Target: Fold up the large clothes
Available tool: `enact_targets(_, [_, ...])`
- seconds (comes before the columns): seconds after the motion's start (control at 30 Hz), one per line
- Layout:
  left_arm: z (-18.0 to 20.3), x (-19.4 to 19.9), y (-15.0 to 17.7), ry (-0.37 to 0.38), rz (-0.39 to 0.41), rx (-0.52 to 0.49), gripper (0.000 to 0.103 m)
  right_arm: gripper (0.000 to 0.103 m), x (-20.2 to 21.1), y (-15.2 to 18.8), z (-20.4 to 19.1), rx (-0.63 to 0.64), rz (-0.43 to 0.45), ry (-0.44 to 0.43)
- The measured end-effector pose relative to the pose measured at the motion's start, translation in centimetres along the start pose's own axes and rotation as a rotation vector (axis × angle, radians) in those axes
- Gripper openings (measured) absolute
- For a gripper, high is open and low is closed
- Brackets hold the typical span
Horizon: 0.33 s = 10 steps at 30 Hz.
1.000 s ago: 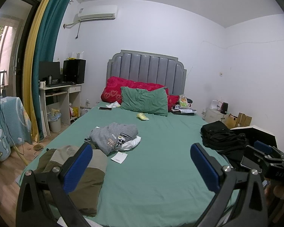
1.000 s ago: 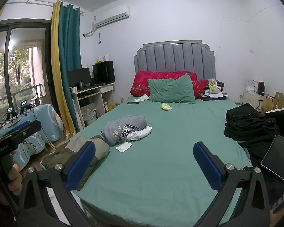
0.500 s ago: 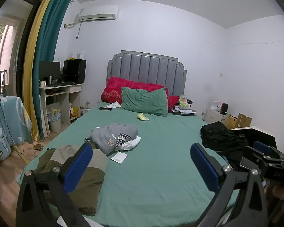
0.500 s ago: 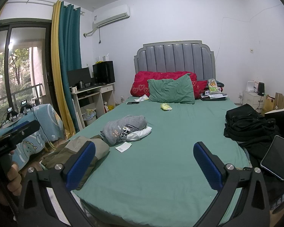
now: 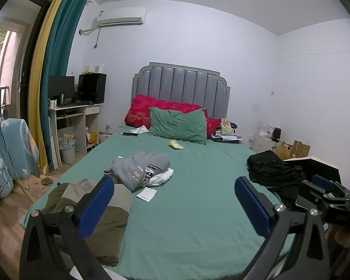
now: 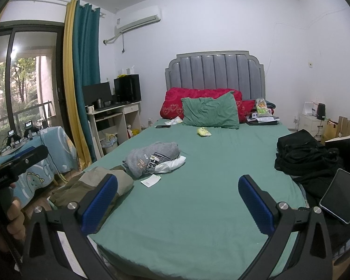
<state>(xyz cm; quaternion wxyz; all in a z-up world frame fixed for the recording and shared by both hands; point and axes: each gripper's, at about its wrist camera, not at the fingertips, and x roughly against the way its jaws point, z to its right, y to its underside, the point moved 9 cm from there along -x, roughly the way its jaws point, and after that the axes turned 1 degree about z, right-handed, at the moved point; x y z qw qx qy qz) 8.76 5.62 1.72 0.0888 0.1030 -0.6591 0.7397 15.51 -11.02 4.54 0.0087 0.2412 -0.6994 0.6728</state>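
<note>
At the lower left of the left wrist view, an olive and tan garment lies loosely folded on the near left corner of the bed, partly behind the left finger of the left hand-held gripper. That gripper is spread wide with nothing between its blue pads. Up and a little right of the olive piece sits a bunched grey sweatshirt on something white, with a paper tag just beside it on the sheet. The middle of the bed is bare green sheet. At the right edge a heap of black clothes rests on the bed's right side.

In the right wrist view the right hand-held gripper is equally wide open and empty, with a tablet at lower right near the black heap.

The olive garment lies nearest the left gripper, its long axis running roughly toward the camera; the black heap looks closer to the right one. Neither gripper touches any cloth.
</note>
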Motion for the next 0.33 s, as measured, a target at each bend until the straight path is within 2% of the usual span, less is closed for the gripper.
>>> enact_targets(0.33, [0.07,0.01,0.17,-0.005,0.000,0.003,0.103,0.103,0.00,0.00,-0.04,0.000,-0.001,0.001])
